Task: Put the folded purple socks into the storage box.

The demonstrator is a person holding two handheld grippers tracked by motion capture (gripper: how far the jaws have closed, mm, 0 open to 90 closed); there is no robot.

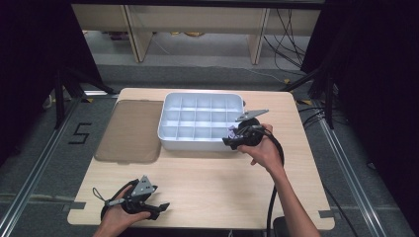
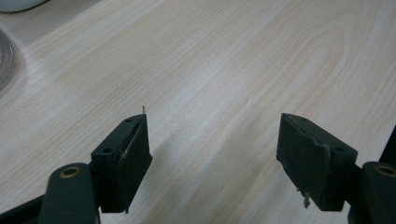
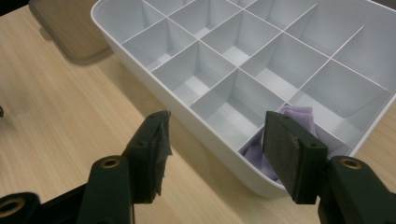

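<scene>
Purple cloth (image 3: 299, 122) lies beyond right claw (image 3: 217, 140).

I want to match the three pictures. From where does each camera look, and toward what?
High view: above the person's side, looking forward and down on the table; forearms and both grippers show.
Left gripper view: on the left gripper, facing bare tabletop.
Right gripper view: on the right gripper, facing the white divided tray.
Shared: tray, brown lid.
</scene>
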